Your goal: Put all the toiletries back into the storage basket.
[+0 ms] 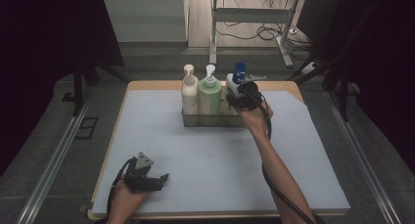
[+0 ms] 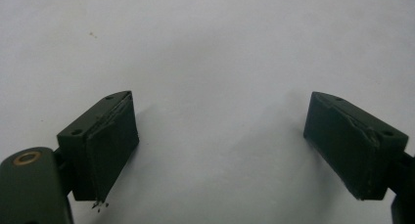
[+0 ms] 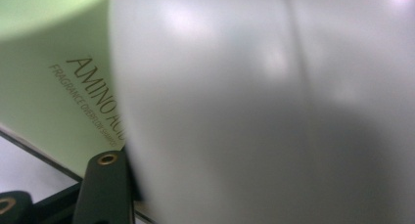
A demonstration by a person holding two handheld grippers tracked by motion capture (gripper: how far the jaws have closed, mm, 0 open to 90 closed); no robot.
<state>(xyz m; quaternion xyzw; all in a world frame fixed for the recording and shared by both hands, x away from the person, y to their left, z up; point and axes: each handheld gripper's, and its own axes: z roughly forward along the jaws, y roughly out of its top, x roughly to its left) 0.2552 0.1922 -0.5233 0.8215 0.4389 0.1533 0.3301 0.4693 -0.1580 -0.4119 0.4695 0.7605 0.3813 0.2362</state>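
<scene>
Legible print found on one item: the pale green bottle, seen close in the right gripper view. Large dark letters read "AMINO AC", the rest cut off behind the white bottle in front of it. A smaller line beneath reads roughly "FRAGRANCE OVERFLOW SHAMPOO"; the last word is blurred, so uncertain. From the high view, labels too small to read.

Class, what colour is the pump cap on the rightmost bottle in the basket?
Blue: the white bottle's pump cap is dark blue, clearest in the high view.
</scene>
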